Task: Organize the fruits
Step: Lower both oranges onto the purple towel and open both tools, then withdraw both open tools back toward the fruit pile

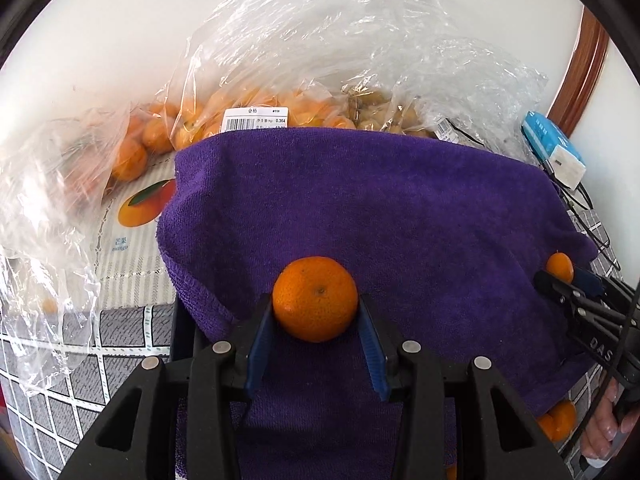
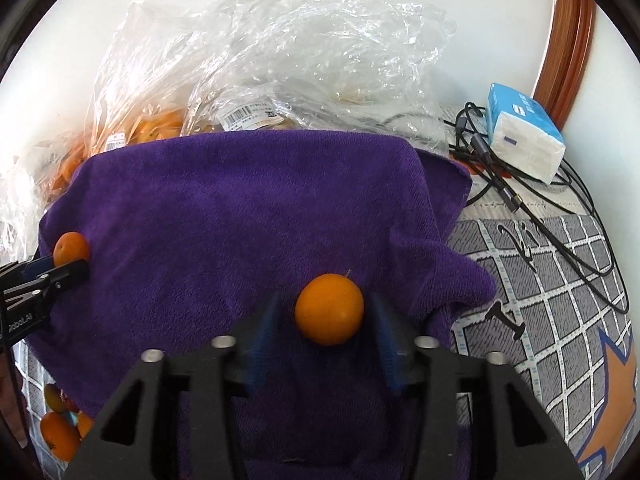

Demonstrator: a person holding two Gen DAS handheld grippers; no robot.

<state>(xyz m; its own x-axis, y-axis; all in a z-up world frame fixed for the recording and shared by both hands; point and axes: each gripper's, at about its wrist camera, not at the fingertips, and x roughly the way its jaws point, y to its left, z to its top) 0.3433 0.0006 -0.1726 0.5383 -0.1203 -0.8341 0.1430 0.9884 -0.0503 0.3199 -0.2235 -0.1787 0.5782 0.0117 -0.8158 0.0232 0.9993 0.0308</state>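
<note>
A purple towel (image 1: pixel 360 200) (image 2: pixel 240 200) is spread on the table. In the left wrist view an orange mandarin (image 1: pixel 315 299) rests on it between the fingers of my left gripper (image 1: pixel 316 300); the blue pads flank it closely with only a sliver of gap, so the gripper is open. In the right wrist view a smaller orange fruit (image 2: pixel 329 309) lies on the towel inside my right gripper (image 2: pixel 326 300), open with clear gaps on both sides. Each gripper also shows at the edge of the other view: right gripper (image 1: pixel 560 276), left gripper (image 2: pixel 60 266).
Clear plastic bags of oranges (image 1: pixel 240 112) (image 2: pixel 160 120) crowd the wall behind the towel. A tissue pack (image 2: pixel 524 136) and tangled cables (image 2: pixel 500 172) lie at the right. Loose oranges (image 2: pixel 60 428) sit below the towel's near edge. A person's hand (image 1: pixel 604 428) holds the right gripper.
</note>
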